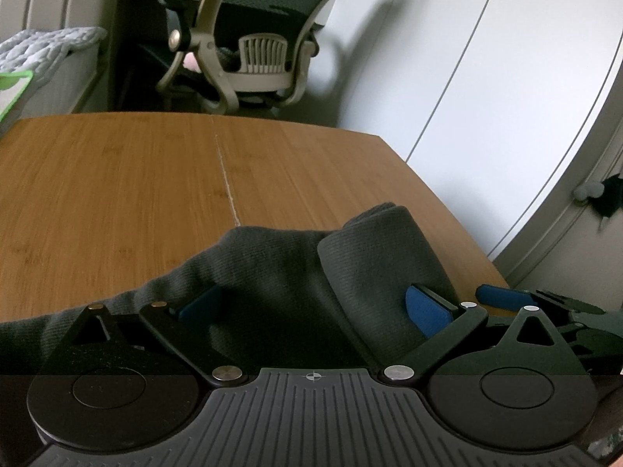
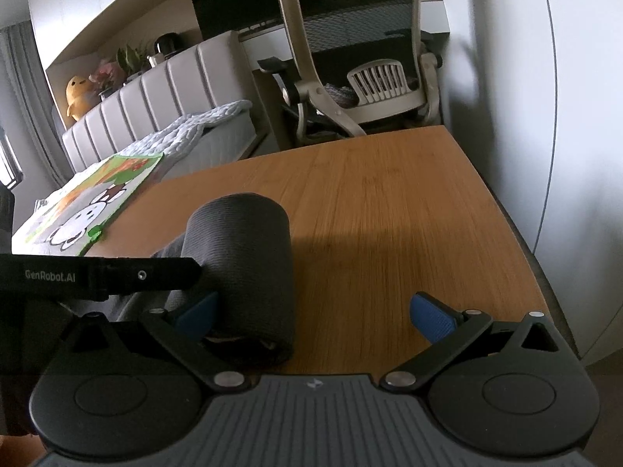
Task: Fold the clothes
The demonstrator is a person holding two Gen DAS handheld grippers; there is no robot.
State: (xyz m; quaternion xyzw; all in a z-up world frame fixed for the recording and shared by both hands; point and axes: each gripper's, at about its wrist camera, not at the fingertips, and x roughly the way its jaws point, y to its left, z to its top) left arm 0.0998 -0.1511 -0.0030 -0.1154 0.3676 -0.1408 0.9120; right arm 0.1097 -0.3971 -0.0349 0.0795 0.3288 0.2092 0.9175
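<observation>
Your left claw (image 1: pixel 311 307) is spread wide, its blue pads (image 1: pixel 426 313) apart with the dark grey cloth (image 1: pixel 272 272) lying between them; nothing is pinched. The right pad touches the cloth's rolled end (image 1: pixel 385 249), while the left pad sits against the flatter part. Your right claw (image 2: pixel 315 317) is also released, jaws wide. Its left pad (image 2: pixel 196 313) presses on the side of the cloth (image 2: pixel 245 260) and its right pad (image 2: pixel 432 317) hangs over bare table (image 2: pixel 389 214), well apart from the cloth.

The cloth lies on the table at the near edge, toward the near right corner in the left view. One end is folded over into a thick roll, and the rest trails flat toward the left of the table. In the right view your left claw's finger (image 2: pixel 117 274) crosses in front of the roll from the left.

Beyond the table's far edge stands a chair (image 2: pixel 362 62). Left of the table is a bed (image 2: pixel 187 116) with a cartoon mat (image 2: pixel 89 206) on it. No containers show.
</observation>
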